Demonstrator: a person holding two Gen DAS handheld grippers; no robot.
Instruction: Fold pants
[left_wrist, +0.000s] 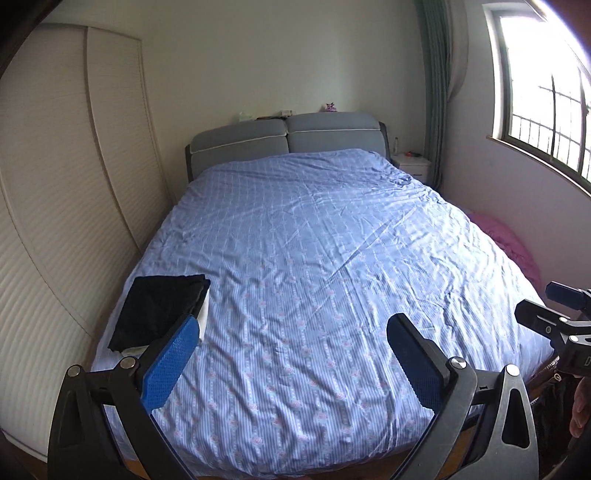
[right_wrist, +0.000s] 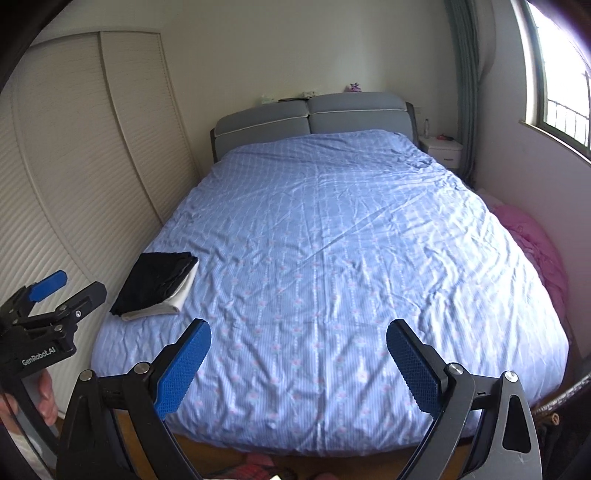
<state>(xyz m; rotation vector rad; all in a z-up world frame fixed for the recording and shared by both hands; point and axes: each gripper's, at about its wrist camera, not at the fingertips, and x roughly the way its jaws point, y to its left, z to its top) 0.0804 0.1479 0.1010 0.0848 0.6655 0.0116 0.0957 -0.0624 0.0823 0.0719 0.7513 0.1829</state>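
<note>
Folded black pants (left_wrist: 157, 312) lie on a folded white garment (left_wrist: 203, 316) near the bed's front left corner; the stack also shows in the right wrist view (right_wrist: 155, 284). My left gripper (left_wrist: 295, 360) is open and empty above the foot of the bed, its left finger just right of the stack. My right gripper (right_wrist: 299, 363) is open and empty over the foot of the bed, right of the stack. The left gripper's side shows in the right wrist view (right_wrist: 55, 310).
The bed (left_wrist: 314, 258) has a rumpled blue patterned cover and a grey headboard (left_wrist: 284, 140). White wardrobe doors (left_wrist: 55, 184) stand close on the left. A pink blanket (left_wrist: 509, 243) lies at the bed's right. A white nightstand (left_wrist: 412, 164) and a window (left_wrist: 546, 92) are at the back right.
</note>
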